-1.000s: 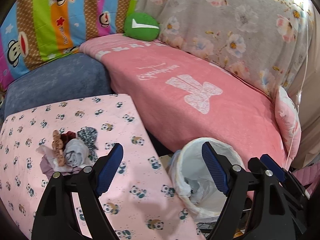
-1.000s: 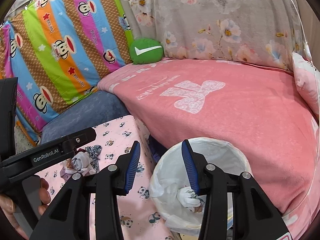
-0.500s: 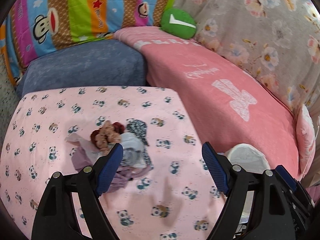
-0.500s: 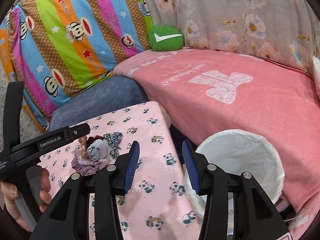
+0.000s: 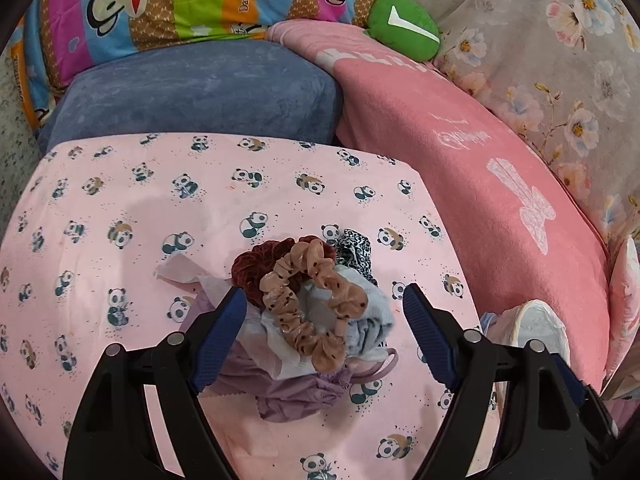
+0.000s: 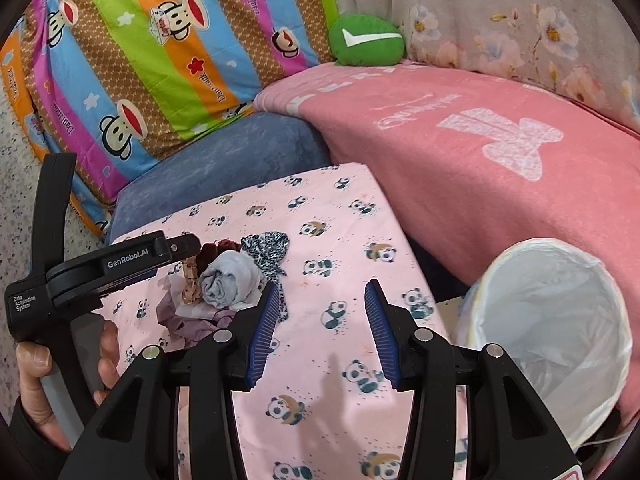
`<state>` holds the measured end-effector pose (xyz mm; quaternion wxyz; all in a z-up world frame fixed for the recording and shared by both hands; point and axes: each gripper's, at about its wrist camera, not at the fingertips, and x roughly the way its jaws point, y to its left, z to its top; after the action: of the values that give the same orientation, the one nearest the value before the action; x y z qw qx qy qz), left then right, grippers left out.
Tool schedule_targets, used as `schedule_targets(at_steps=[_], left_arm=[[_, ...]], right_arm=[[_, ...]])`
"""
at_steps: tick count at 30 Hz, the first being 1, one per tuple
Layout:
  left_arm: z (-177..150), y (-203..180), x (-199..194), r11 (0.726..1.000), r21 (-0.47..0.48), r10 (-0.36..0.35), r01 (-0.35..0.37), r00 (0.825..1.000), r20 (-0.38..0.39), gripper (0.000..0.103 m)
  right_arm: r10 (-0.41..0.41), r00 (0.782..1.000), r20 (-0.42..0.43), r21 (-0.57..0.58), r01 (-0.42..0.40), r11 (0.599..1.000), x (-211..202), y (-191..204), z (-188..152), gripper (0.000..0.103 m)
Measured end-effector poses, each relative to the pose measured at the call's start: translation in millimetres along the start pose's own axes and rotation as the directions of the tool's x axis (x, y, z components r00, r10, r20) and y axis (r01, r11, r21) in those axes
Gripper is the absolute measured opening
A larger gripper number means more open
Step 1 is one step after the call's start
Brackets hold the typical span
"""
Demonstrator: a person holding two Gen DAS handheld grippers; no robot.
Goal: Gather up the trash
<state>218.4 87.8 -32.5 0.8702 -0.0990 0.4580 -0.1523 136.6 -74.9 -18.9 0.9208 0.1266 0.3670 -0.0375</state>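
A pile of trash lies on the panda-print table (image 5: pixel 120 208): a tan scrunchie (image 5: pixel 310 306), a dark red scrunchie (image 5: pixel 256 268), a grey-blue cloth wad (image 5: pixel 370 312), a leopard-print piece (image 5: pixel 354 246), white tissue (image 5: pixel 180 272) and purple cloth (image 5: pixel 296 394). My left gripper (image 5: pixel 320 334) is open and hovers around the pile, one finger on each side. My right gripper (image 6: pixel 320 336) is open and empty over the table (image 6: pixel 320 380), right of the pile (image 6: pixel 228 280). The white-lined trash bin (image 6: pixel 560 320) stands at the table's right; it also shows in the left wrist view (image 5: pixel 536 328).
A pink blanket (image 5: pixel 460 152) covers the sofa behind the table. A blue cushion (image 5: pixel 192 92), a striped monkey-print pillow (image 6: pixel 160 52) and a green round cushion (image 5: pixel 402 26) lie at the back. A floral cover (image 5: pixel 540 40) hangs at the right.
My left gripper has swung left from the bin and come down over the pile. My right gripper has also turned left, with the bin now at its right edge.
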Motion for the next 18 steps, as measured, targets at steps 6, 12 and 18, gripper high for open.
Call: schedule_targets(at_steps=[6,12,18], left_arm=[[4.3,6.4,15.5,0.997,-0.019,-0.070,0.069,0.996,-0.052,0.040],[5.9,14.9,6.7,0.989,-0.032,-0.142,0.141,0.989,-0.050,0.013],[11.0,28.9,-11.9,0.991,-0.037,-0.125,0.125,0.992,-0.001,0.013]], right_arm=[[0.030,0.999,-0.037,-0.019,-0.031,0.999,31.4,20.4,2.8,0.046],[0.091,0.993,-0.073,-0.014,-0.092,0.996,61.0,38.5,6.0,0.046],[0.140,0.984,-0.109,-0.018,-0.143,0.990,90.9,58.1,7.4,0.046]])
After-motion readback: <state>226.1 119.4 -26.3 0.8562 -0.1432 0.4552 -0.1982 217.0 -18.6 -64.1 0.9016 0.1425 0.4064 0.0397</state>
